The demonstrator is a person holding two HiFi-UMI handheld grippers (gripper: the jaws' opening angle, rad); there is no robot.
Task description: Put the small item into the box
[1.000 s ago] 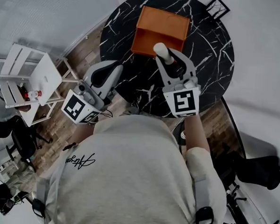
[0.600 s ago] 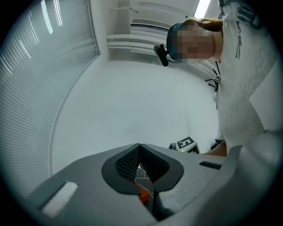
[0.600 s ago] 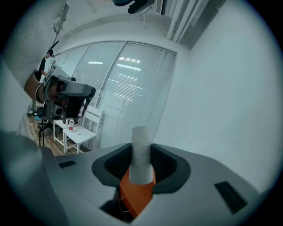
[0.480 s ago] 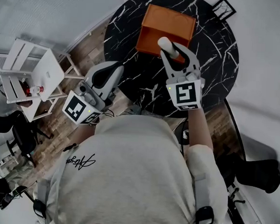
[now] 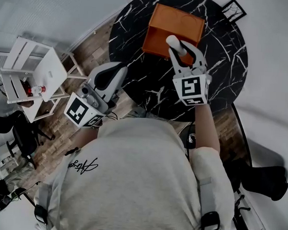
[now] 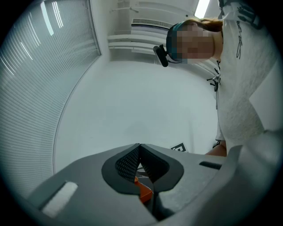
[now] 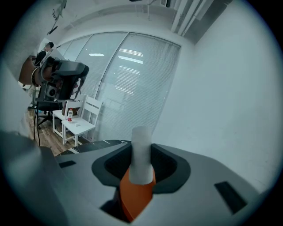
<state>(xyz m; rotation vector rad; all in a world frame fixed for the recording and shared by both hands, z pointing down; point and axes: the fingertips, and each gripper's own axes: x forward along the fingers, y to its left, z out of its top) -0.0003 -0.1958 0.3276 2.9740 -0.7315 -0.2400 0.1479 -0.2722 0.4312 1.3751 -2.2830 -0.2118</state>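
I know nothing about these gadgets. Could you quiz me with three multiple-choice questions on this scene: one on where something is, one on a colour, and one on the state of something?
1. Where does the box stand?
A) on a shelf
B) on the black table
C) on the floor

2. What colour is the small item in the right gripper?
A) white
B) green
C) blue

3. How do the jaws of the left gripper stand?
A) wide apart
B) clamped on a bottle
C) together, with nothing between them

Answers:
1 B: the box rests on the marbled tabletop.
2 A: a white cylinder sticks out from between the jaws.
3 C: the left gripper view shows the jaws meeting, with nothing held.
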